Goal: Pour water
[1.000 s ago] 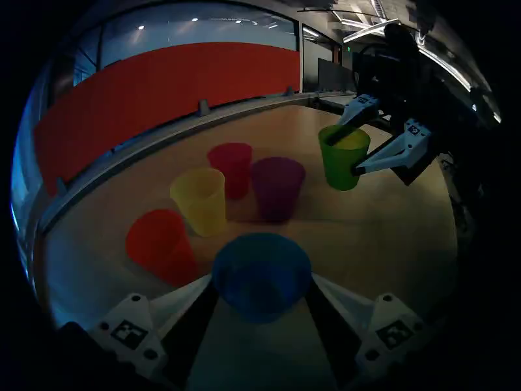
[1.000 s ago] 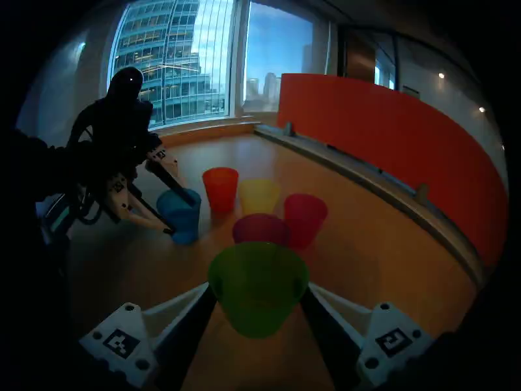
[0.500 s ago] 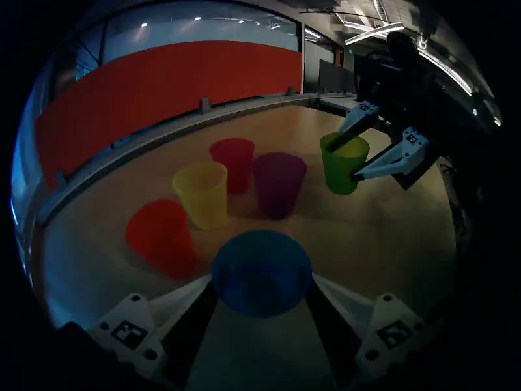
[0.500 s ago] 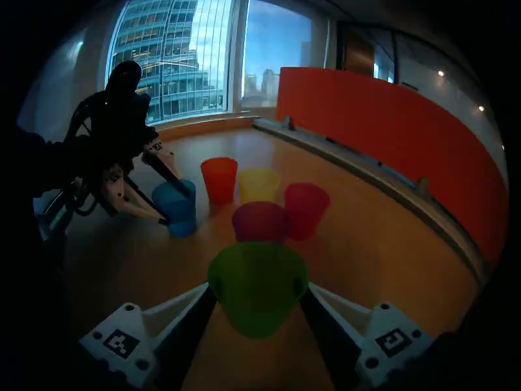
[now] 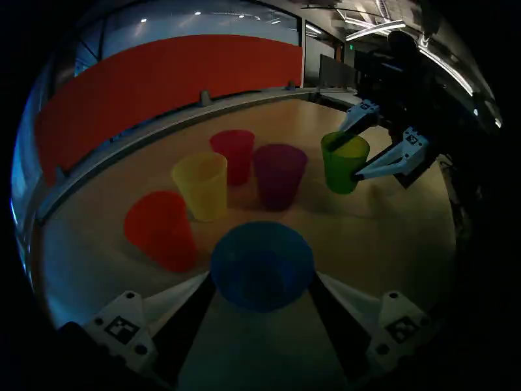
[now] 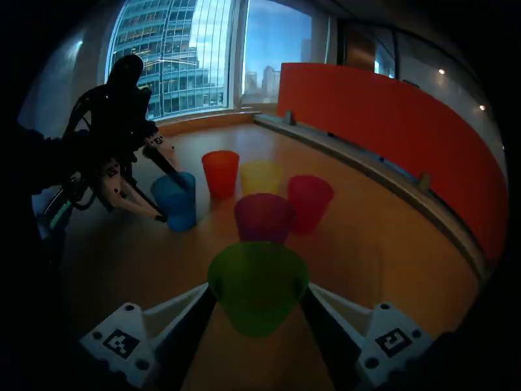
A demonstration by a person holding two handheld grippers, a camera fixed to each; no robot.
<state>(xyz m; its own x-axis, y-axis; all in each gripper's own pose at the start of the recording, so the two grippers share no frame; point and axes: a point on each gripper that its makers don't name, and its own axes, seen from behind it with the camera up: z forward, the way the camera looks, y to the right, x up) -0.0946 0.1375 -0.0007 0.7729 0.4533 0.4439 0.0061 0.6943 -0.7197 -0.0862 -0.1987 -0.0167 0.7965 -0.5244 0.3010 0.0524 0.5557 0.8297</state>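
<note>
My left gripper is clamped on the blue cup and my right gripper on the green cup; both cups are upright. On the wooden table beyond them stand the orange cup, yellow cup, red cup and purple cup, clustered. My grippers angle toward each other.

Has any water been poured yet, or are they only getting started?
Done: the left gripper has grasped the blue cup, and the right gripper the green cup. In hand: both cups are upright and apart from each other. Left: the pour itself. Neither cup is tilted, and I cannot tell whether either holds water.
</note>
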